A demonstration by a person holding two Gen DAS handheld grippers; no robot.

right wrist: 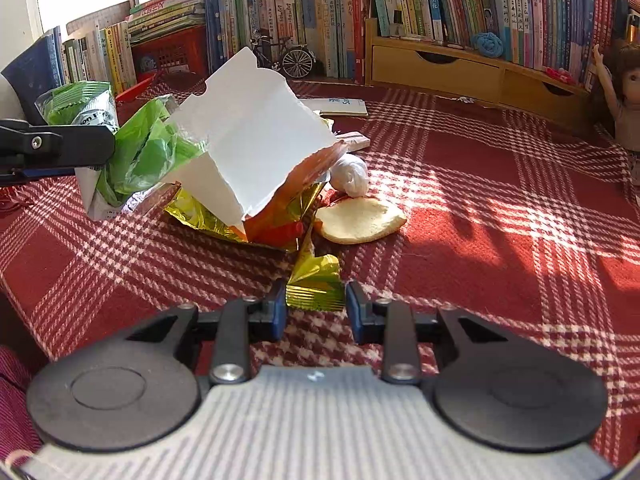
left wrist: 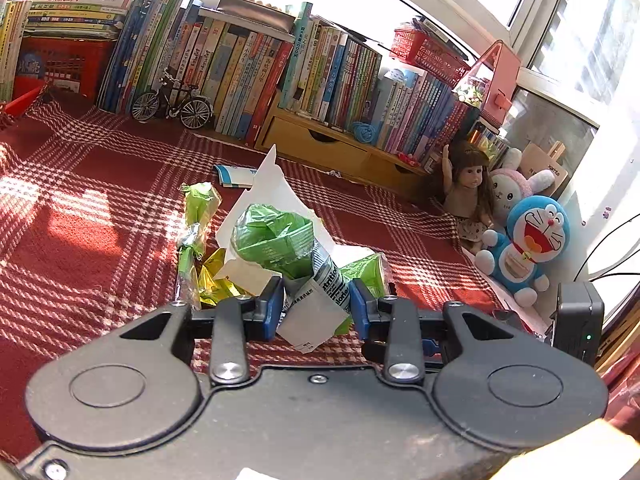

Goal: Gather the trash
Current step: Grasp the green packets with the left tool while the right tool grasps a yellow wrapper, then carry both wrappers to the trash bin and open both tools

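Holding a green wrapper (left wrist: 304, 264) in my left gripper (left wrist: 316, 304): jaws clamped on its grey printed lower end, the crumpled green top standing up ahead of the pads. Past it, white torn paper (left wrist: 272, 196); to the left of the jaws, a second green wrapper (left wrist: 198, 204) and gold foil (left wrist: 216, 276) on the red plaid cloth (left wrist: 80, 200).

My right gripper (right wrist: 316, 304): jaws closed on the near edge of a gold wrapper (right wrist: 316, 280), its crimped end between the pads. Ahead of the jaws, an orange bag (right wrist: 280, 216) under the white paper (right wrist: 248, 136), a peel (right wrist: 360, 220) and a white wad (right wrist: 350, 174) slightly right.
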